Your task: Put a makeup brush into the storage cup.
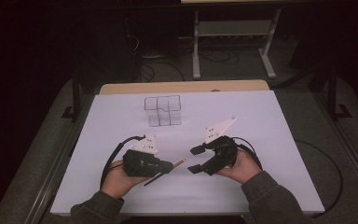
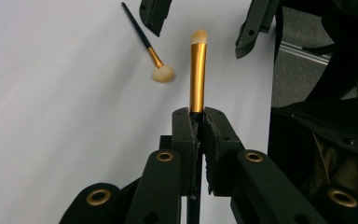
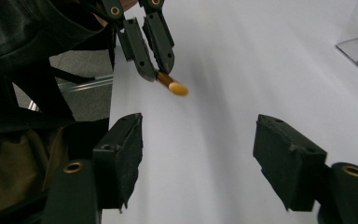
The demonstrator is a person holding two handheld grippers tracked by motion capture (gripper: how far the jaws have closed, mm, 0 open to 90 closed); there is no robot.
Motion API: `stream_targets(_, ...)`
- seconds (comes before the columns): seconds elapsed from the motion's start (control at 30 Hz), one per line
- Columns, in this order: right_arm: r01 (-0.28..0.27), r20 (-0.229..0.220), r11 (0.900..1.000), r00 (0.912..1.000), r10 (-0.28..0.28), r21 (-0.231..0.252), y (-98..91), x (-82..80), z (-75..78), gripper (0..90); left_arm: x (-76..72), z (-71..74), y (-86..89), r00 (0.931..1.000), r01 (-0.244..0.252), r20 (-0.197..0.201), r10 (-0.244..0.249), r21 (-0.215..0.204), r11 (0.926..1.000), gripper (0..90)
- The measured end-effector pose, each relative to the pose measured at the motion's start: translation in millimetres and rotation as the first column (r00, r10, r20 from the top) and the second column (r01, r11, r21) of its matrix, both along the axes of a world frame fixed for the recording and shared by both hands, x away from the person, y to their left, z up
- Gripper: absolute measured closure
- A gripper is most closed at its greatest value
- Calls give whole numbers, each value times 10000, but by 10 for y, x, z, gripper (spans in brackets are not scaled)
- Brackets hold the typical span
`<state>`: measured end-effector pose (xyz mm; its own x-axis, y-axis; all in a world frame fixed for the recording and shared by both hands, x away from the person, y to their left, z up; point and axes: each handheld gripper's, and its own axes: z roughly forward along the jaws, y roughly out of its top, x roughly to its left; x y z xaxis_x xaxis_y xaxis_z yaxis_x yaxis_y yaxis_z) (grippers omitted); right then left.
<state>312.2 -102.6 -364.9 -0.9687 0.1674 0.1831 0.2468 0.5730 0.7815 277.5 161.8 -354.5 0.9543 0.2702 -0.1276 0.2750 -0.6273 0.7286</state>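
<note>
Clamped tight in the left gripper (image 2: 196, 122), a gold-ferruled makeup brush (image 2: 197, 74) jutted toward the wide-open, empty right gripper (image 1: 196, 159), just beside the brush's tip. Light, thin and slick along its metal sleeve, with soft bristles, the brush looked best taken by the ferrule or handle. A second brush (image 2: 149, 51) lay on the white table (image 1: 270, 140) beyond the held brush in the left gripper view; the high view added a clear organizer (image 1: 163, 111) well beyond it.

White table (image 1: 121, 186): clear compartment box (image 1: 163, 111), loose makeup brush (image 2: 149, 49).
</note>
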Motion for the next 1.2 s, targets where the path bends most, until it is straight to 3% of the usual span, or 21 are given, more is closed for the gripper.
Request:
stream_targets(0.5, -564, -402, 9984, 9976, 565, 29, 83, 14, 0, 524, -10, -8, -58, 9998, 213, 1, -213, 88, 9997, 835)
stream_targets(1.2, -1449, -432, 9891, 9884, 1459, 253, 117, 18, -2, 801, -25, -39, -153, 9988, 487, 37, -488, 178, 9987, 835)
